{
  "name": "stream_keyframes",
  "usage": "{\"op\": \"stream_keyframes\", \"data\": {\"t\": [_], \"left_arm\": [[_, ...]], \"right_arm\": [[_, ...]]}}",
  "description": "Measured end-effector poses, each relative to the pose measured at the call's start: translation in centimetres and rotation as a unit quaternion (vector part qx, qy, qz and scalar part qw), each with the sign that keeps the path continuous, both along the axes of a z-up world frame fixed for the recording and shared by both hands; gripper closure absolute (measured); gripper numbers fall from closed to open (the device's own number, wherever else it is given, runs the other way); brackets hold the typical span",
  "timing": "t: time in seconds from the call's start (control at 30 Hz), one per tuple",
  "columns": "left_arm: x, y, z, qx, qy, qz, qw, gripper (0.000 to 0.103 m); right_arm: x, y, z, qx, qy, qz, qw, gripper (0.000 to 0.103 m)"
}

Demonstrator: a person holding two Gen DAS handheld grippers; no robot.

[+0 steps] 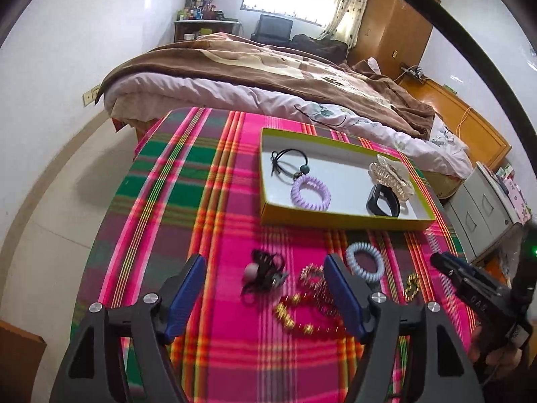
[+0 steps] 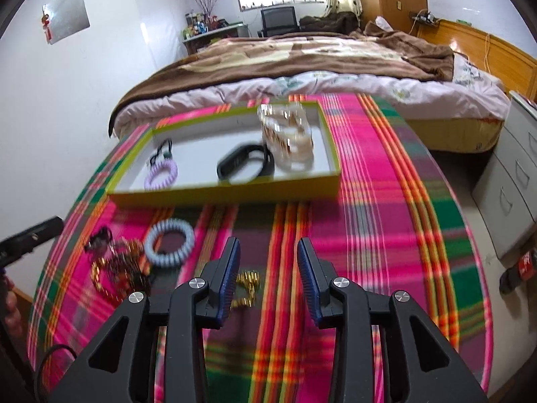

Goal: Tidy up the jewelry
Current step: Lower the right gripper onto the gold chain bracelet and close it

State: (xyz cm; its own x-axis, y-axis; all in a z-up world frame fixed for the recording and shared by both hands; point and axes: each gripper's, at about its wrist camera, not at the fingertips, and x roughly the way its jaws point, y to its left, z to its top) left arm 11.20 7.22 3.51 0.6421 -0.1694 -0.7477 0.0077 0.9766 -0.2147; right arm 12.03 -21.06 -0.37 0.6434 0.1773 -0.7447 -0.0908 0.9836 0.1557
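A green-rimmed tray holds a black hair tie, a purple coil tie, a black band and a clear claw clip. On the plaid cloth lie a black tie with a bead, a red and gold bracelet, a pale blue coil tie and a gold piece. My left gripper is open above the black tie and bracelet. My right gripper is open and empty, with the gold piece just left of it.
The plaid cloth covers a table with rounded edges. A bed stands right behind the tray. White drawers stand at the right. The right gripper's body shows at the right of the left wrist view.
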Motion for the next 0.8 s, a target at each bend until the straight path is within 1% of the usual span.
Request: {"op": "stream_keyframes", "data": {"t": [0.07,0.13,0.17,0.2,0.27,0.43,0.6,0.63,0.7,0.73,0.8], "left_arm": [[-0.6,0.5,-0.4,-0.001,0.003,0.003,1.0000,0.031],[-1.2,1.2,-0.9,-0.002,0.008,0.008,0.9999,0.031],[-1.5,1.4,-1.1,-0.003,0.009,0.011,0.9999,0.031],[-1.8,1.9,-1.4,-0.005,0.011,0.014,0.9998,0.031],[-2.3,2.4,-1.7,-0.008,0.014,0.020,0.9997,0.031],[-3.3,4.1,-2.5,-0.013,0.023,0.036,0.9990,0.031],[-3.7,4.8,-2.8,-0.020,0.025,0.041,0.9987,0.031],[-3.8,4.8,-2.9,-0.022,0.025,0.039,0.9987,0.031],[-3.8,4.7,-2.8,-0.024,0.024,0.034,0.9988,0.031],[-3.8,4.5,-2.7,-0.027,0.022,0.031,0.9989,0.031],[-3.7,4.3,-2.6,-0.029,0.020,0.027,0.9990,0.031]], "right_arm": [[-0.4,0.2,-0.7,-0.006,0.008,0.002,1.000,0.066],[-0.5,0.4,-1.1,-0.011,0.013,0.002,1.000,0.062],[-0.5,0.6,-1.3,-0.016,0.016,0.004,1.000,0.058],[-0.5,0.8,-1.4,-0.018,0.017,0.007,1.000,0.057],[-0.5,1.4,-1.7,-0.029,0.019,0.014,0.999,0.057],[-0.4,2.6,-1.9,-0.061,0.020,0.012,0.998,0.056],[-0.6,2.7,-1.9,-0.065,0.020,0.006,0.998,0.057],[-0.7,2.8,-1.9,-0.067,0.019,0.008,0.998,0.059],[-0.8,3.1,-1.8,-0.052,0.019,0.023,0.998,0.079],[-1.0,3.3,-1.8,-0.053,0.017,0.025,0.998,0.081],[-1.1,3.6,-1.8,-0.056,0.014,0.032,0.998,0.090]]}}
